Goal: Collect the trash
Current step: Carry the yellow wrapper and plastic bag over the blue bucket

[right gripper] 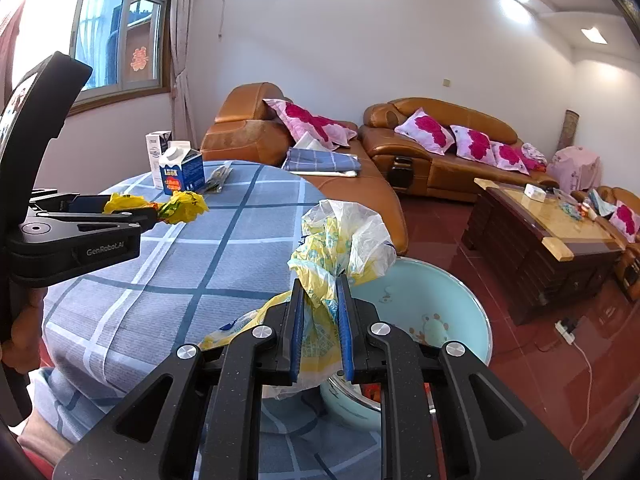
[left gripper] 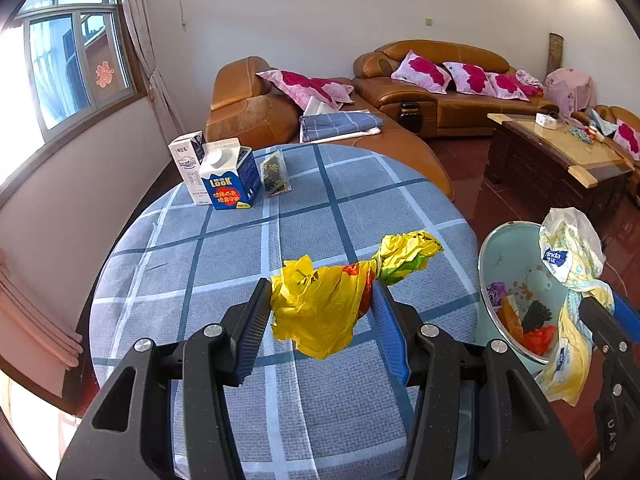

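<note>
A: How far along is the trash pickup?

B: Partway, I'd judge. The basin (left gripper: 493,258) beside the table's right edge already has scraps in its bottom: something orange, red, black and purple. Two pieces are in the grippers, neither dropped yet. On the table (left gripper: 224,264), at its far left edge, two cartons (left gripper: 230,178) and a small packet (left gripper: 275,173) stand untouched.

A: What's the left gripper (left gripper: 320,312) doing?

B: Its jaws stand about half apart, pressed on a crumpled yellow bag (left gripper: 316,308) with red and green print. The bag bulges out between and beyond the pads, held up off the cloth over the table's near right part.

A: And the right gripper (right gripper: 320,320)?

B: Nearly closed, clamped on a wrapper (right gripper: 340,240), thin clear plastic with yellow and blue print. It sticks up above the fingers and trails below them, hanging at the basin's near rim, over the gap between table edge and basin.

A: So what's left?

B: Release both into the basin, then the cartons and packet.
</note>
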A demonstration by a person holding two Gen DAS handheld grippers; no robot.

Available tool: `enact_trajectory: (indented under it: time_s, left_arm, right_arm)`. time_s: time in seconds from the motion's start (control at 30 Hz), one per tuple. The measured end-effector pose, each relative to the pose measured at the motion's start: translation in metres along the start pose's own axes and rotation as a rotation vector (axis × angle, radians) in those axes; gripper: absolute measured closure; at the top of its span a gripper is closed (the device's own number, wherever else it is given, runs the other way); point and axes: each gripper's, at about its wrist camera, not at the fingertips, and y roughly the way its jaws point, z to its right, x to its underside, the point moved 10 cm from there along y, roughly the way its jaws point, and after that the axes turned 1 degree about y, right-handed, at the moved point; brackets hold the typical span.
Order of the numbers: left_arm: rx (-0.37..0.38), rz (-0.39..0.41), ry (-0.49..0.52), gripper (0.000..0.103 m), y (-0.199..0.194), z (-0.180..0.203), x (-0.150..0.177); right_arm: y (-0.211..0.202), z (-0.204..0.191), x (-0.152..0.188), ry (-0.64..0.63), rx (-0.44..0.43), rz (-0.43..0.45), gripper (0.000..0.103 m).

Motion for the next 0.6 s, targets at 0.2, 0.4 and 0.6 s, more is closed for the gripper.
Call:
enact_trajectory:
  time_s: [0.2, 0.4, 0.6]
  left_arm:
    - [0.009, 0.003, 0.016, 0.052, 0.001, 0.009, -0.003]
    - [0.026, 0.013, 0.041, 0.052, 0.003, 0.028, -0.01]
    - [0.047, 0.021, 0.073, 0.052, 0.007, 0.052, -0.018]
  right_arm:
    - [-0.001, 0.012, 0.001, 0.02, 0.026, 0.002, 0.087]
    - [0.002, 0.03, 0.001, 0.043, 0.058, 0.004, 0.087]
    - [0.003, 0.05, 0.002, 0.061, 0.101, 0.007, 0.087]
